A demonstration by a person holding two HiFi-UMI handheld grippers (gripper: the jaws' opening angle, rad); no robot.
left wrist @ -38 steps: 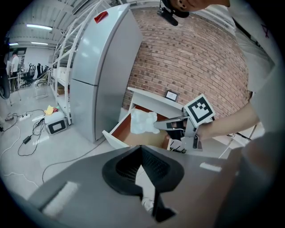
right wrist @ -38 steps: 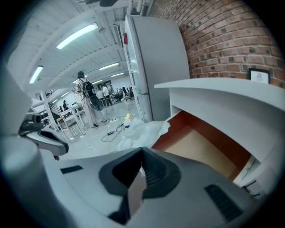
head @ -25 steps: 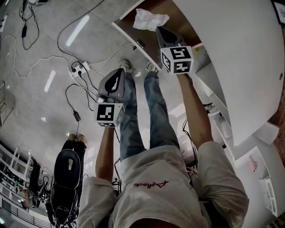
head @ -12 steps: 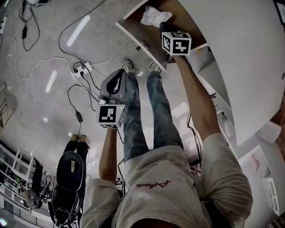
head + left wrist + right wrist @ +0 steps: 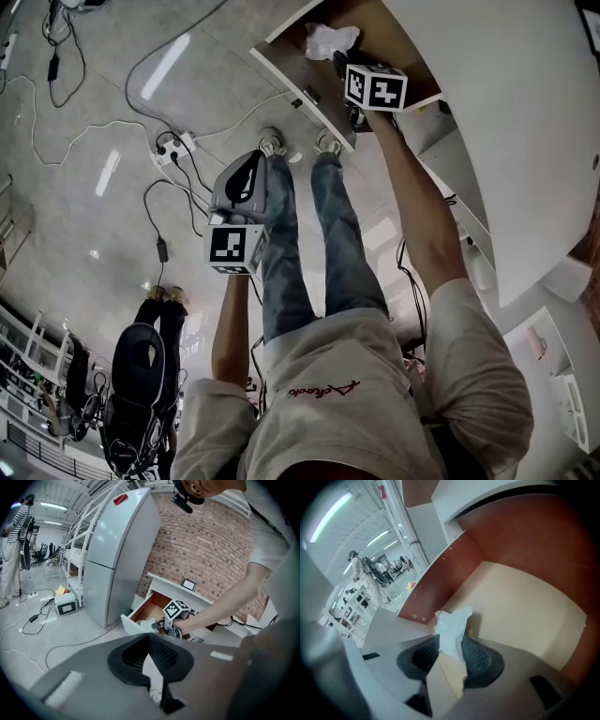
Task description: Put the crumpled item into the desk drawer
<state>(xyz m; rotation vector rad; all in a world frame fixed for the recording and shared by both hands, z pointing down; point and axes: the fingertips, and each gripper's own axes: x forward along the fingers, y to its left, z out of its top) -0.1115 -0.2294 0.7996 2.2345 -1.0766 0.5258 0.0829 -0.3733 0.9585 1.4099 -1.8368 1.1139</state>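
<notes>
Inside the open desk drawer [image 5: 525,606], the crumpled white paper [image 5: 452,630] sits upright on the pale drawer floor, near the front left corner where the reddish-brown side wall meets the front panel. It stands directly between the jaws of your right gripper [image 5: 451,644]. Those jaws are opening: the two ribbed black pads flank the lower part of the wad, and a gap shows on the right-hand pad's side, so the paper is released rather than clamped. Its upper half rises clear above the pad tips.

In the head view, your right gripper [image 5: 336,58] reaches down into the drawer [image 5: 300,80] with its marker cube uppermost, and the paper [image 5: 330,39] lies just beyond its tips. The drawer projects from under the white desk top [image 5: 506,112].

Your left gripper [image 5: 249,159] hangs well apart from the drawer, out over your jeans [image 5: 309,244] and the grey floor. Its own view shows the jaws [image 5: 152,651] clenched together, with nothing between them. That view looks across at the drawer [image 5: 140,616], the paper [image 5: 146,625] and your right gripper [image 5: 161,625], with a grey refrigerator [image 5: 117,550] to the left and a brick wall [image 5: 206,550] behind.

A white power strip [image 5: 169,145] with trailing cables lies on the floor, well to the left of the drawer.
</notes>
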